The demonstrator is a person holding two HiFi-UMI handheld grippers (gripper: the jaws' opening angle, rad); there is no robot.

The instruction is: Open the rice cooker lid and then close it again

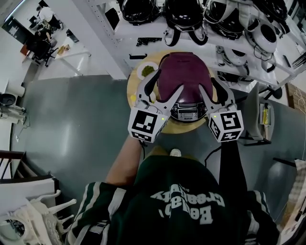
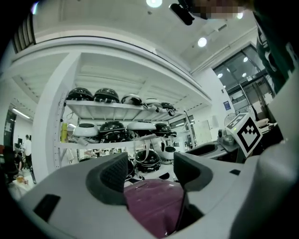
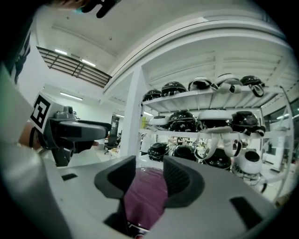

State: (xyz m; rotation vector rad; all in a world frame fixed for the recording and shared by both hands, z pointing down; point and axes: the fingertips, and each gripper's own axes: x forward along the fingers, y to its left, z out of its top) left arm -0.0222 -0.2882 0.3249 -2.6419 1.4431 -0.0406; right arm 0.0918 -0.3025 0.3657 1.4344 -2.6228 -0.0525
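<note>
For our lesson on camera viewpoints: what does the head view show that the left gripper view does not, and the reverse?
Only the head view: the round wooden table, the cooker's control panel, a small white plate, the grey floor. Only the left gripper view: ceiling lights and tall windows. Both: the purple rice cooker lid and shelves of helmets.

Right gripper (image 3: 149, 177): jaws apart, dark pads (image 3: 117, 179) pressing on nothing. Purple rice cooker lid (image 3: 145, 200) shows in the gap, lower down — contact not determinable. Left gripper (image 3: 86, 134) at frame left, its marker cube (image 3: 41, 111) facing the camera. Beyond: white shelves (image 3: 210, 99) loaded with helmets (image 3: 186, 119) — black and white.
</note>
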